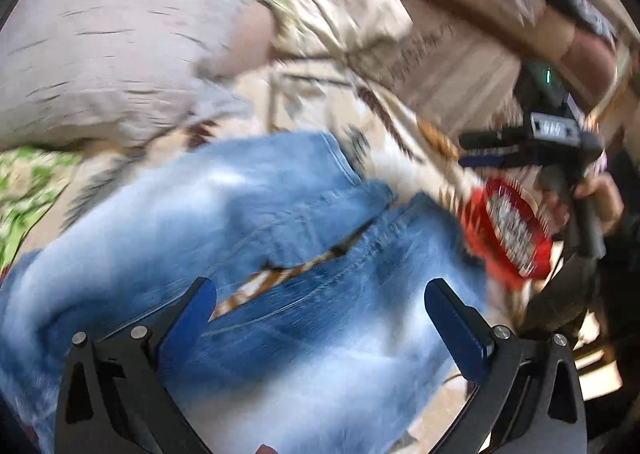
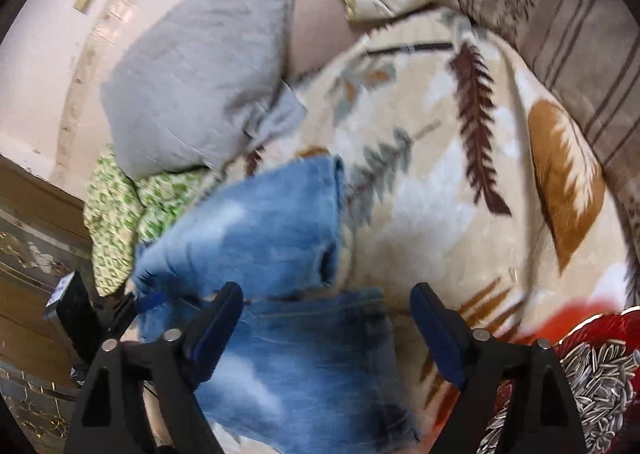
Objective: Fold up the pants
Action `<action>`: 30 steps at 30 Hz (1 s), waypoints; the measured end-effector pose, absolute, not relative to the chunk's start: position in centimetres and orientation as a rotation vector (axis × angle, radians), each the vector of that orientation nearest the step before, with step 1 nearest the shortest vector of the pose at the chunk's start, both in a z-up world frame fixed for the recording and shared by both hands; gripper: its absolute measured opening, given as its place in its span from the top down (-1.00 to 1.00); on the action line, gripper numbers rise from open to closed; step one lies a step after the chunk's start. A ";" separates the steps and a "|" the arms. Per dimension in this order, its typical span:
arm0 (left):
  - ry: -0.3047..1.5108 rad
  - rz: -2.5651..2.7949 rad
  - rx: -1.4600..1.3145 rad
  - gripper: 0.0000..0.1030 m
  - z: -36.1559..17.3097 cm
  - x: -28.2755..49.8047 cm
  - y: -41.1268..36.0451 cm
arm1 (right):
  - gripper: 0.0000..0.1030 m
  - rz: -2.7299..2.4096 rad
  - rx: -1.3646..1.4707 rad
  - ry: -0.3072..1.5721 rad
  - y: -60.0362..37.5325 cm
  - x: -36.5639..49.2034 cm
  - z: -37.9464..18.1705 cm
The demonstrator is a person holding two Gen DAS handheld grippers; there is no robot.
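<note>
A: Start nearest. The left gripper [image 1: 318, 312], at the bottom of its own view, has its jaws spread wide with nothing between them; blue denim lies below the gap.

B: Same on the other side. The right gripper [image 2: 326, 318] sits low in its frame, jaws well apart and empty, hovering over the pants [image 2: 280, 294].

A: So where are the pants exactly?

B: Spread on the leaf-patterned blanket [image 2: 440, 174] of the bed, filling the lower middle of both views. In the left wrist view two denim layers overlap, with a slit of blanket showing between them, so I judge one fold is already laid and neither gripper holds cloth.

A: Then this is the gap between folds. The next move calls for fresh grips on an edge or hem, one gripper each side, then carrying it across evenly.

B: Beside the pants, lower right of the right wrist view, a red bowl of sunflower seeds [image 2: 600, 374] sits close; a swept hem could tip it.

A: Farther off, upper left, a grey pillow [image 2: 192, 82] rests over a green-patterned cloth [image 2: 116, 214], and a striped cushion [image 2: 580, 38] is upper right. Much of the left view is blurred.
</note>
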State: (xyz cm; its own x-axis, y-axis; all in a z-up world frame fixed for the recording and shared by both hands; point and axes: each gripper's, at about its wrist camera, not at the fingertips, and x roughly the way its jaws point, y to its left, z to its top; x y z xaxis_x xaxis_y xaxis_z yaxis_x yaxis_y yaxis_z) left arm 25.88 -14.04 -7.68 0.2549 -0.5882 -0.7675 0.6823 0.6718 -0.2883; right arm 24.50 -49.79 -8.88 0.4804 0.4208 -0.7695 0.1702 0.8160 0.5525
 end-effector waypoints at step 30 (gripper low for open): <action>1.301 -0.555 -0.804 0.56 -19.1 31.7 -16.5 | -0.48 0.241 0.594 1.172 -43.6 40.4 -17.8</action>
State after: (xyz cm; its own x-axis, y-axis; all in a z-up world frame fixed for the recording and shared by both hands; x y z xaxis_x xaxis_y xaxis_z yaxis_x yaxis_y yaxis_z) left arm 31.71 -16.55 -19.06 0.2019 -0.7578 -0.6204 -0.0770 0.6192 -0.7814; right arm 40.44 -43.61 -17.79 0.3843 0.4748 -0.7918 0.1236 0.8234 0.5538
